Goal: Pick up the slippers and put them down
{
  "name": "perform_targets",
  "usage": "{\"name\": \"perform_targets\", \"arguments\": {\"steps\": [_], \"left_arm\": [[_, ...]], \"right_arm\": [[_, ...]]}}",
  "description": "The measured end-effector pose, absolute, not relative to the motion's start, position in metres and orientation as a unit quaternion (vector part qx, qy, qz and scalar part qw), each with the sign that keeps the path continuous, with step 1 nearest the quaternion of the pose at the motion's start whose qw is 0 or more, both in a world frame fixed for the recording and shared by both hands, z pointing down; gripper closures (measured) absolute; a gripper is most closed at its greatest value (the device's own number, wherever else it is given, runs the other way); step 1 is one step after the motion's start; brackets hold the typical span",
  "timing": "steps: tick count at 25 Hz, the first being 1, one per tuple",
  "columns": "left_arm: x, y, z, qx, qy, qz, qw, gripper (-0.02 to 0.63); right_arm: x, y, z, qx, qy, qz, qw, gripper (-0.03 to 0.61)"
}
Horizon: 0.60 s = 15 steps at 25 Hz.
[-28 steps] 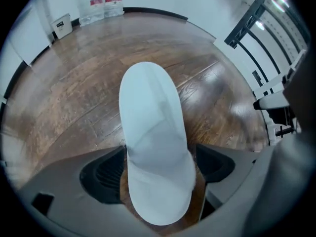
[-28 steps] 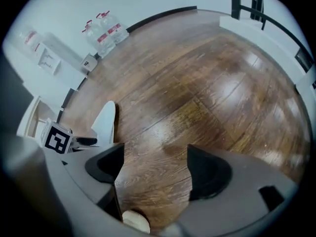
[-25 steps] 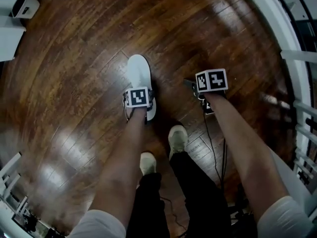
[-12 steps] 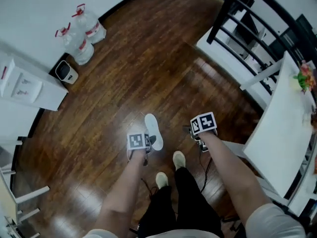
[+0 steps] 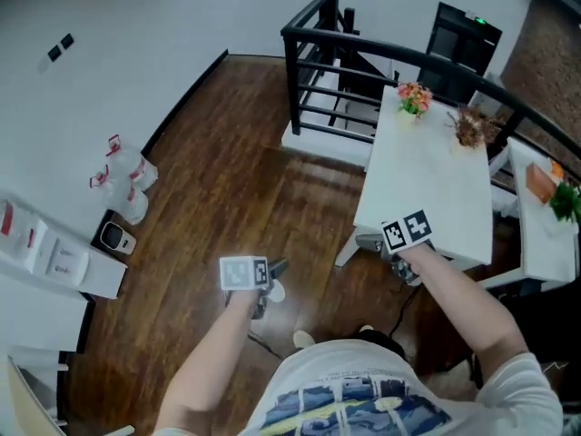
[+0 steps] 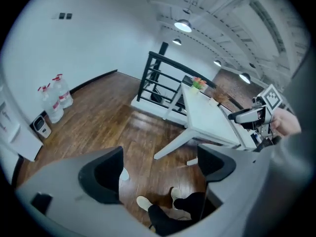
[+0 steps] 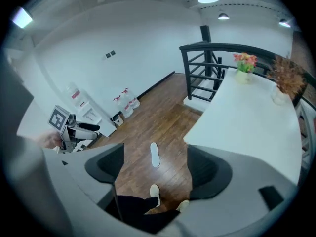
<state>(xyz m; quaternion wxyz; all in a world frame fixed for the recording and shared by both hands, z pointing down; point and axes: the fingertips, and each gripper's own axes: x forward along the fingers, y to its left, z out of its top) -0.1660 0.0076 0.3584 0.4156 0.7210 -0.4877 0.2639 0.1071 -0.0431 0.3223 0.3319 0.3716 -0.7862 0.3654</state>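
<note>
Slipper (image 7: 154,154): we find one white slipper lying flat on the wooden floor (image 5: 227,162), clear of the white table (image 5: 427,180) on the side facing the water bottles (image 5: 123,184). It sits just ahead of the person's shoes (image 7: 154,191). We see no second slipper in any view.

The left gripper (image 6: 160,169) hangs above the floor on that same side of the table, its jaws opening with nothing between them. The right gripper (image 7: 157,171) is held beside the table's near edge, jaws spread and empty.

We judge the put-down complete for this slipper. The risks we note are these:
- The slipper lies close to the feet, so a step forward could kick or tread on it.
- The right gripper could knock the table edge if swung carelessly.
</note>
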Motion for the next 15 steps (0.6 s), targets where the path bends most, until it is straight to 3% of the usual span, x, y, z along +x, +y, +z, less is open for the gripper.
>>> {"name": "perform_targets", "arguments": {"steps": [5,9,15], "left_arm": [[-0.020,0.025,0.318,0.786,-0.401,0.305,0.358,0.147],[0.096,0.036,0.300,0.816,-0.335,0.334,0.332,0.146],[0.190,0.066,0.312,0.823,-0.292,0.367,0.322,0.146]], "right_arm": [[0.268,0.051,0.297,0.432,-0.763,0.399,0.270,0.160],[0.390,0.095,0.285,0.468,-0.739,0.409,0.261,0.160],[0.490,0.147,0.276,0.504,-0.729,0.410,0.216,0.160]]}}
